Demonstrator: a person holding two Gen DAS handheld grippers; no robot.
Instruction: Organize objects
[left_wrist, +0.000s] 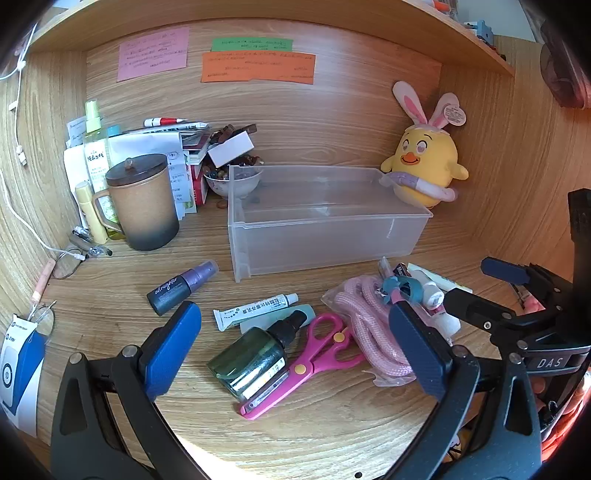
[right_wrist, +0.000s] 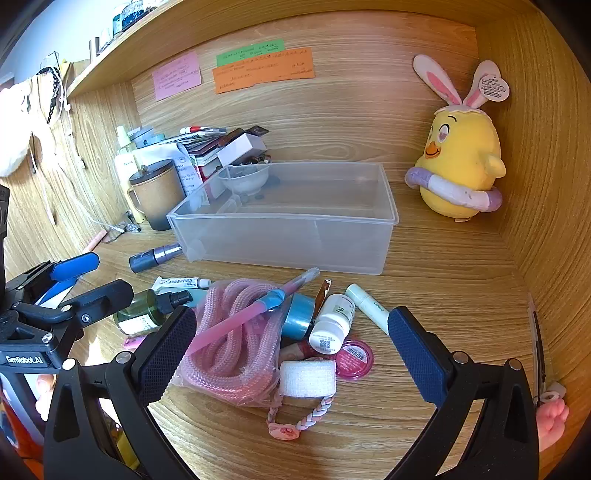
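- Leftmost, a brown lidded mug (left_wrist: 142, 201) is standing upright on the wooden desk (left_wrist: 314, 424), just in front of a stack of papers and boxes (left_wrist: 173, 147), with a yellow-green spray bottle (left_wrist: 94, 147) standing behind it.
- Next, the left gripper (left_wrist: 295, 350) is hovering over the clutter with its blue pads spread wide and nothing between them pressing on either pad.
- Below it, a dark spray bottle labelled "allnighter" (left_wrist: 181, 290) is lying on its side, apart from the rest.
- Nearby, a white ointment tube (left_wrist: 255, 310), a green glass dropper bottle (left_wrist: 255, 360) and pink scissors (left_wrist: 306, 360) are lying together, the bottle resting across the scissor blades.
- Behind these, a clear plastic bin (left_wrist: 321, 225) is sitting near the back wall, with no loose item showing inside it.
- Further right, a bagged pink rope (right_wrist: 232, 347) is lying in a coil with a pink pen (right_wrist: 255, 310) leaning across it.
- Beside the bag, a teal tape roll (right_wrist: 299, 314), a white pill bottle (right_wrist: 332, 325), a pale green tube (right_wrist: 369, 304), a pink round tin (right_wrist: 354, 358), a white gauze roll (right_wrist: 308, 378) and a braided hair tie (right_wrist: 303, 417) are crowding together.
- Over them, the right gripper (right_wrist: 291, 354) is hanging with its jaws fully apart, gripping nothing.
- Rightmost, a yellow chick plush (right_wrist: 461, 158) with rabbit ears is sitting upright in the corner.
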